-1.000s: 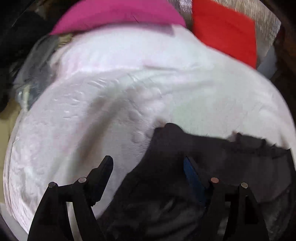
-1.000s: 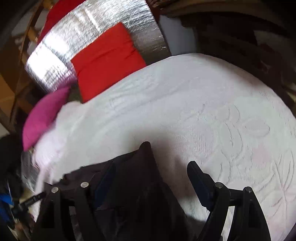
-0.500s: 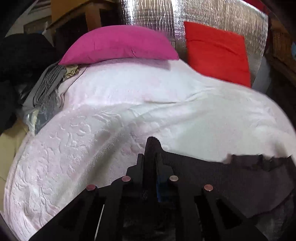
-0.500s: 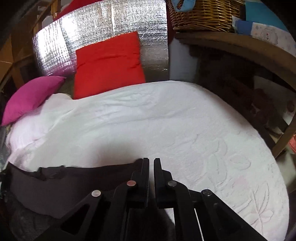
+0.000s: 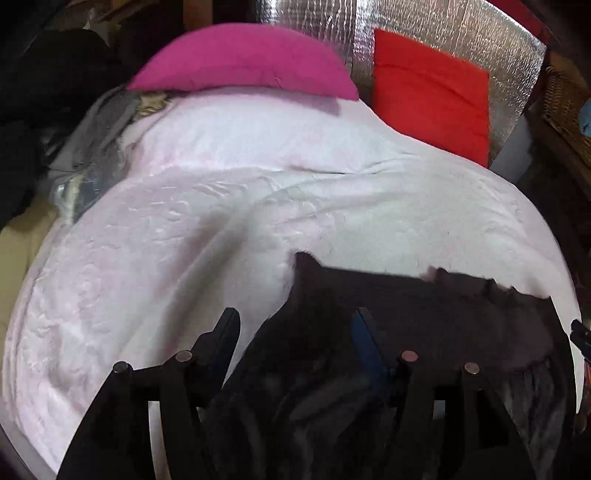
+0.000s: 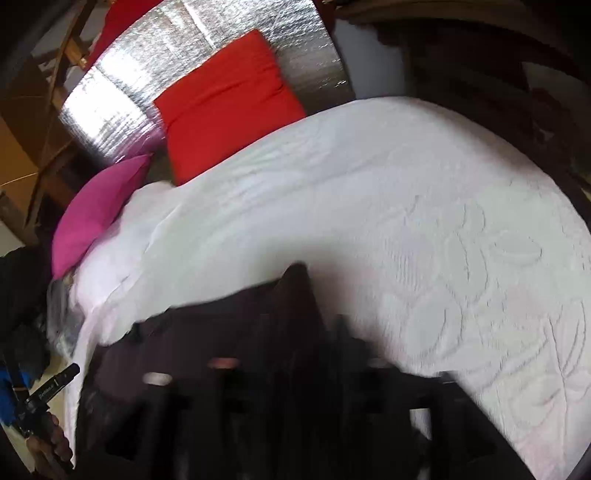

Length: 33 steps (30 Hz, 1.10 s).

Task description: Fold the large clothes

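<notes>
A dark, almost black garment [image 5: 424,314] lies on the near part of the white embossed bedspread [image 5: 221,221], its top edge stretched sideways with a raised corner at each end. My left gripper [image 5: 295,328] has its jaws opening, and the cloth's left corner [image 5: 304,266] sits loosely between the fingers without being pressed. In the right wrist view the picture is blurred. My right gripper [image 6: 291,343] has its jaws opening too, straddling the garment's right corner [image 6: 299,280]. A hand [image 6: 51,439] carries the left gripper at that view's lower left.
A magenta pillow [image 5: 240,62] and a red pillow [image 5: 432,92] lean on a silver foil panel [image 5: 443,22] at the head of the bed. Grey clothes [image 5: 92,147] are heaped at the left edge. Dark wooden furniture [image 6: 480,74] stands on the right.
Both grippers were open over the garment, then shut on its two top corners, and now stand apart again. The left view has risen and pulled back a little.
</notes>
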Tool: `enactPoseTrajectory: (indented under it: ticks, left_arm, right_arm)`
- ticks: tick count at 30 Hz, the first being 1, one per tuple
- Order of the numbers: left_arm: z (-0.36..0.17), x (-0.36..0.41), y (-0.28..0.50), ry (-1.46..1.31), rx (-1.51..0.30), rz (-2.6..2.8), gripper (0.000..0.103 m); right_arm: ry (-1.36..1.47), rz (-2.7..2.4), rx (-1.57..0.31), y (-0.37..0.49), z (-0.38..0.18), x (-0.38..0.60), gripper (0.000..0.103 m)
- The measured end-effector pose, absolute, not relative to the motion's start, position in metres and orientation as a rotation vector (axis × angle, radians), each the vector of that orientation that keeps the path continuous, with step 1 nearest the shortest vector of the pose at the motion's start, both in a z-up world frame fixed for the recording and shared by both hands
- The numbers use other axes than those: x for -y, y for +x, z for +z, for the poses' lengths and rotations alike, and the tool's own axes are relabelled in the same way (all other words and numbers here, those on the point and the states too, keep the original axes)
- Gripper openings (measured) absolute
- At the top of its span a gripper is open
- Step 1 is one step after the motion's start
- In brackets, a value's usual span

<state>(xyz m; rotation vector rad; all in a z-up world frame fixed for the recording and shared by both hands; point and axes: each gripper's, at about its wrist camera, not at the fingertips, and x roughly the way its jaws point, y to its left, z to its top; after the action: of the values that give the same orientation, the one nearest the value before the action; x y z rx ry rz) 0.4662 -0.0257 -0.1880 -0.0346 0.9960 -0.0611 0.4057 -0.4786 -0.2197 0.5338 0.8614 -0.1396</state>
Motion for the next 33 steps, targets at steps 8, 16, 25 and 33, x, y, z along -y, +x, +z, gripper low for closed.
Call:
enactPoseTrajectory:
  ticks: [8,16,25,33]
  left_arm:
    - [-0.184,-0.026,0.407,-0.091,-1.022,-0.014,0.065]
    - [-0.208,-0.067,0.354,-0.181,-1.122,-0.030,0.065]
    - [-0.215,-0.051,0.328,-0.098,-1.054,-0.101,0.031]
    - [-0.228,-0.015,0.315,0.218,-0.978,0.005,0.030]
  right_arm:
    - [0.428,-0.083,-0.939,0.351,-0.213,0.462,0.078]
    - [0.506,-0.081,-0.959,0.275,-0.226,0.476,0.078]
    - [0.443,-0.075,-0.964,0.260,-0.240,0.455,0.033]
    - [0.326,-0.175,-0.947,0.253,-0.242,0.442,0.020]
